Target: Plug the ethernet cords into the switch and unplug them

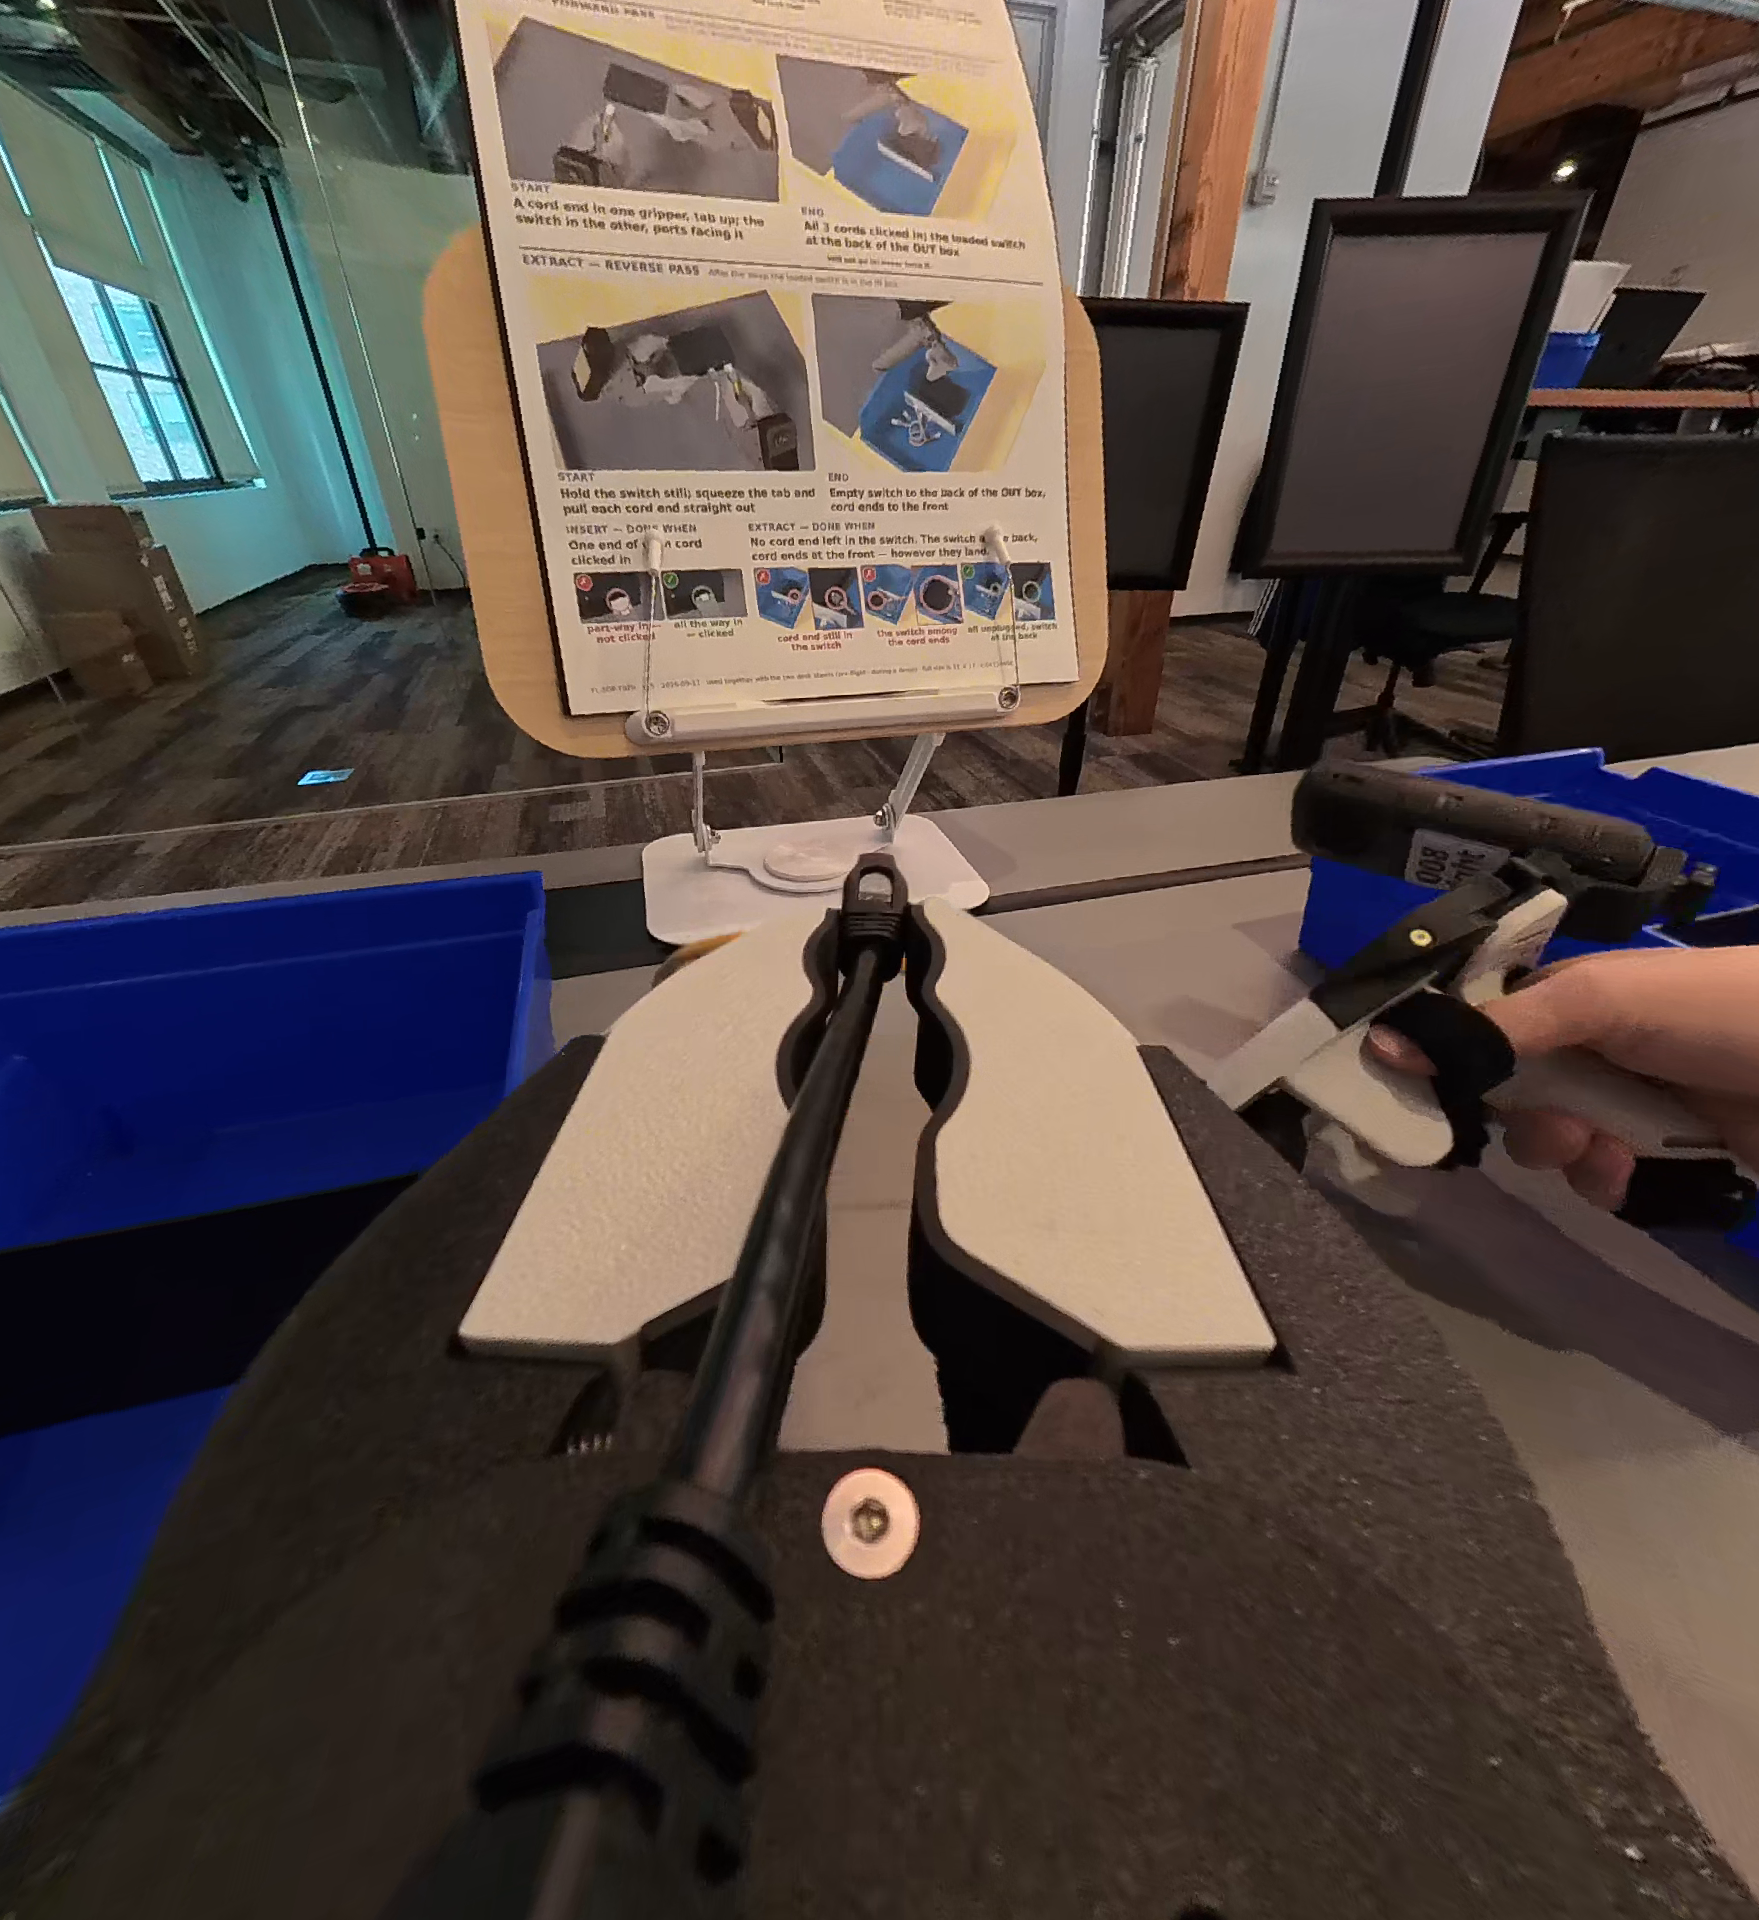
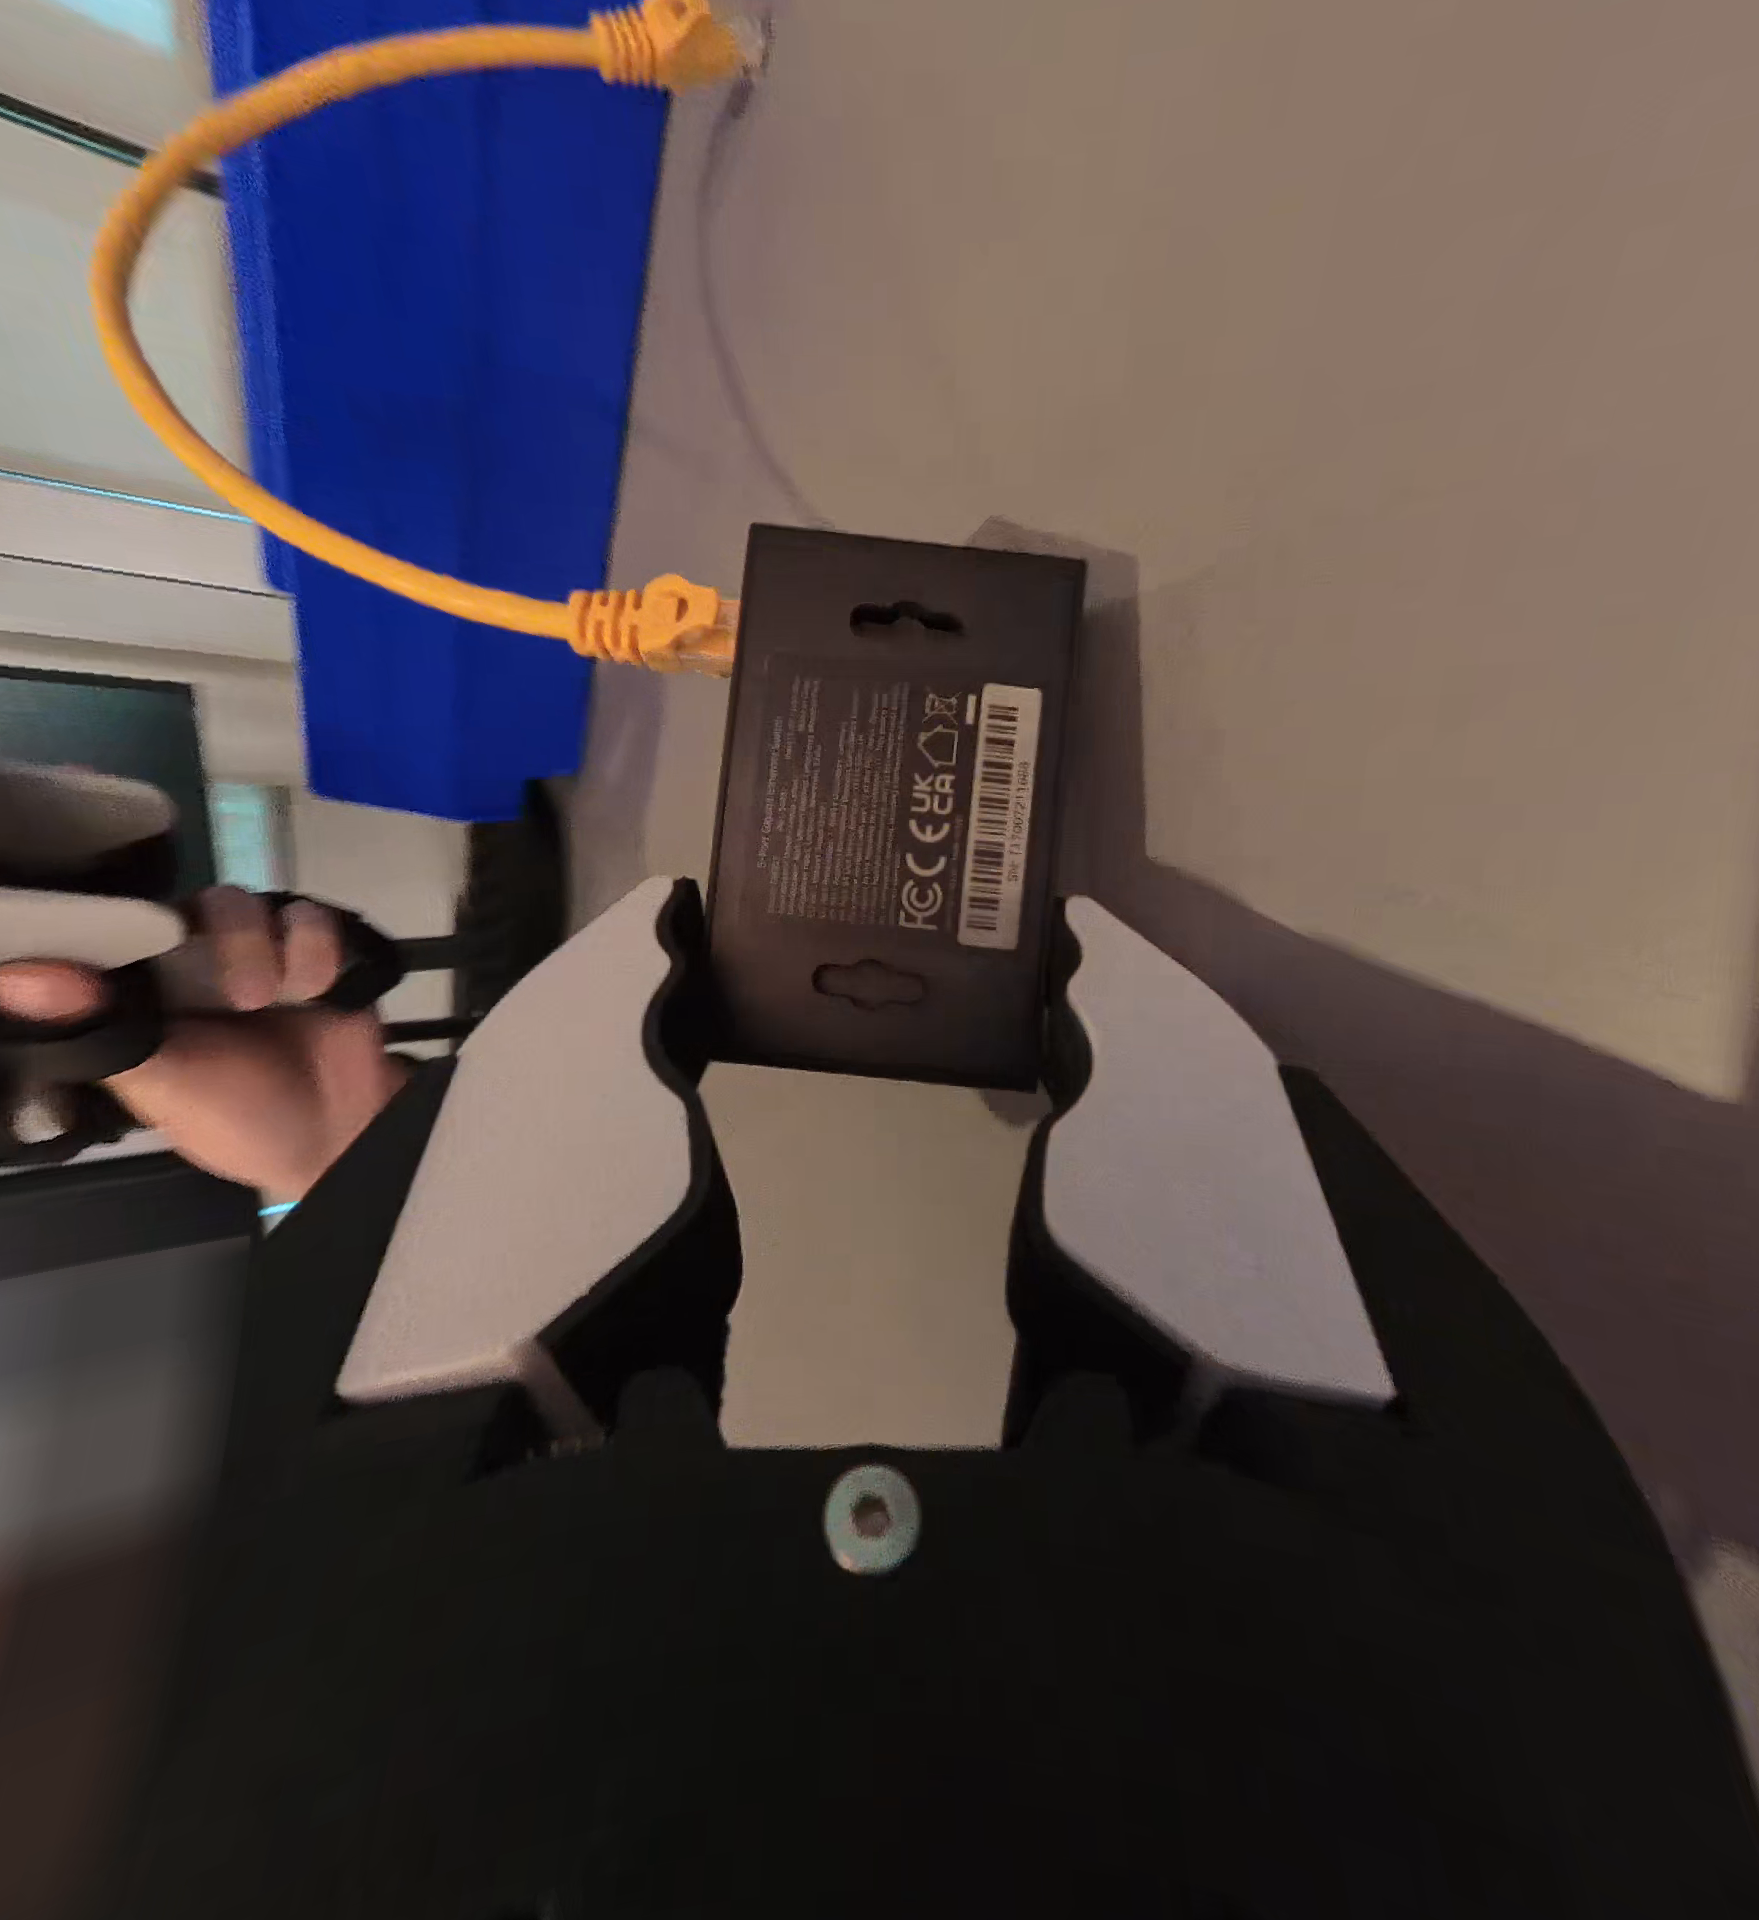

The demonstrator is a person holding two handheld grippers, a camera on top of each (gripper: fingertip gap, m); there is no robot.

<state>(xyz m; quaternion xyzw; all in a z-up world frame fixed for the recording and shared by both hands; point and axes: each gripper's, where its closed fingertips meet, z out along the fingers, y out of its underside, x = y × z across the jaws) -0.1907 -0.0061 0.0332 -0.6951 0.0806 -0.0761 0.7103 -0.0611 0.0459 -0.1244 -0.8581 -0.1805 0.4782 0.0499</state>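
The left gripper (image 1: 870, 940) was clamped on a black ethernet cord (image 1: 802, 1174) just behind its plug, while the right gripper (image 2: 870, 997) pinched the black switch (image 2: 896, 810), label side to the camera, an orange cord (image 2: 179, 416) already seated in its side. The plug would best be lined up square with a free port and pushed straight home. The ports themselves were turned out of sight, and the black plug's latch tab seemed uppermost, though hard to make out.

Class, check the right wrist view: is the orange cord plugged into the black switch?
Yes: one end of the orange ethernet cord sits in the black box-shaped switch.
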